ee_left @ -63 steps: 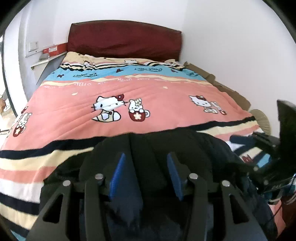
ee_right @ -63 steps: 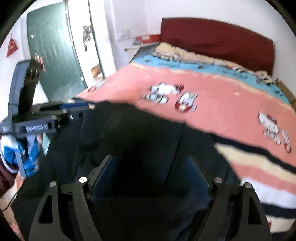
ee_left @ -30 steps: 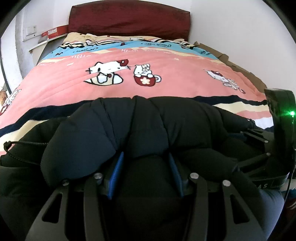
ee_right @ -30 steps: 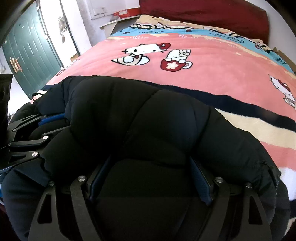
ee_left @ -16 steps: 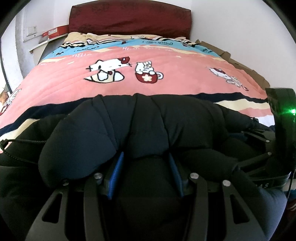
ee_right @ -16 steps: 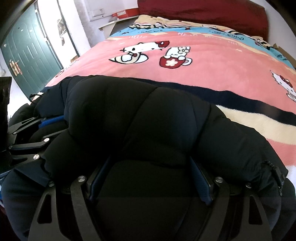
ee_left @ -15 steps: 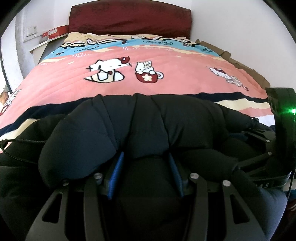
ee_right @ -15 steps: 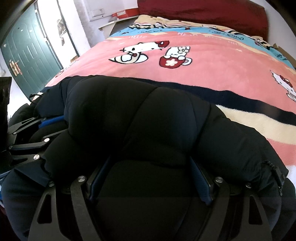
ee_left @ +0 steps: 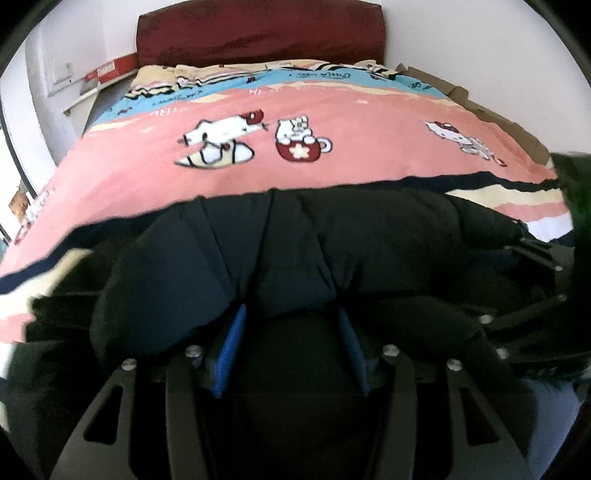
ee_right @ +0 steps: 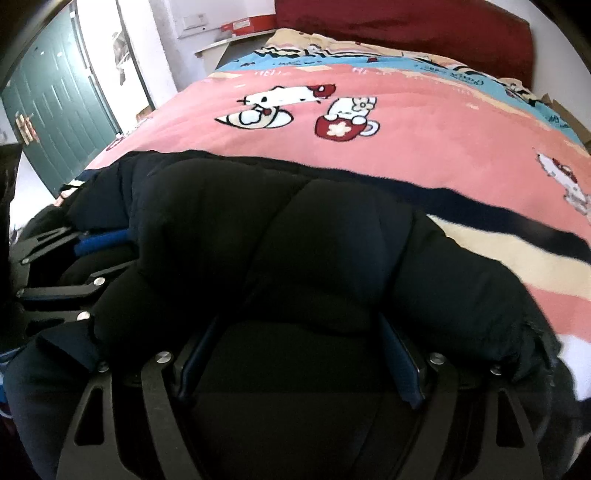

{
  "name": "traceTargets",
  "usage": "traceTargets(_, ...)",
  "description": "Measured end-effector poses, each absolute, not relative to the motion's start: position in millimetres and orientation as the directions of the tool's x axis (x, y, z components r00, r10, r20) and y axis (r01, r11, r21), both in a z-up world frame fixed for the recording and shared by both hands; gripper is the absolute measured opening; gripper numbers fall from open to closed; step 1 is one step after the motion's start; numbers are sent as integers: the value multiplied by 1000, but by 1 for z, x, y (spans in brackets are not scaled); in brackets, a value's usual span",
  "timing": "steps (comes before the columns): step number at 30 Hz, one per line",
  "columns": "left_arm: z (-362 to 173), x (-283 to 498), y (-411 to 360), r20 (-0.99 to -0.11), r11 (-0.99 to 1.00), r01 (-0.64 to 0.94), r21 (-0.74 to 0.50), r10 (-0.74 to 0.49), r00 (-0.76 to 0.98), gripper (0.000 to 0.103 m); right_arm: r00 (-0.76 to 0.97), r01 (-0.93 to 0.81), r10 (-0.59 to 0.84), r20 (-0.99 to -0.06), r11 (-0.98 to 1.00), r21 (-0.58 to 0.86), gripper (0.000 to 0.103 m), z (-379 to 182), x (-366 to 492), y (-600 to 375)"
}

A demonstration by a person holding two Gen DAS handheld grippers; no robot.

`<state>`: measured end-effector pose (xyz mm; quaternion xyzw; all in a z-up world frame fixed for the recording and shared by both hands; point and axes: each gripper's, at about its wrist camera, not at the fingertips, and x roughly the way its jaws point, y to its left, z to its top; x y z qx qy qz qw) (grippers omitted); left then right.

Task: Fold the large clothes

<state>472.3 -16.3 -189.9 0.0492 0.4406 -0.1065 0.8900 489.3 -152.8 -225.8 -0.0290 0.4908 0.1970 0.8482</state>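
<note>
Left wrist view: black puffer jacket [ee_left: 303, 251] fills the lower half of frame, lying bunched at the foot of the bed on the pink cartoon-cat blanket [ee_left: 332, 155]. Left gripper [ee_left: 290, 332] is clamped on a thick fold of the jacket; padding bulges up between and over the blue finger pads [ee_left: 231, 345], so the fingertips are buried and not visible. Frame is motion-blurred, worst at 8–9 o'clock, where the blanket stripes smear. At 3 o'clock the right gripper's body is cut off by the frame edge; only dark linkage bars and a green smear show.

Right wrist view: right gripper [ee_right: 297, 332] likewise grips a fold of the same jacket [ee_right: 295, 236]. Fabric mounds over both pads [ee_right: 400, 354]; tips hidden. Jacket edge at 4 o'clock looks ragged, detail too dark to resolve. At 9 o'clock the left gripper [ee_right: 92, 245] appears side-on, one blue pad partly exposed, the rest sunk in the jacket.

Background: dark red headboard [ee_left: 258, 33] at 12 o'clock, a red box [ee_right: 247, 26] on a ledge at 11 o'clock, green door [ee_right: 55, 107] at 10 o'clock, partly cropped. Box lettering unreadable.
</note>
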Motion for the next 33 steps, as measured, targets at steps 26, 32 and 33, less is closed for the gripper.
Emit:
traceTargets(26,-196,401,-25,-801,955,278,-98,-242,547,50,371,-451,386,-845,870,199,82,-209,429,-187)
traceTargets(32,-206,403,-25,-804,956,279,-89,-234,547,50,357,-444,374,-856,874,196,82,-231,435,-183)
traceTargets(33,-207,403,-26,-805,957,278,-85,-231,547,50,358,-444,369,-858,875,192,82,-232,435,-183)
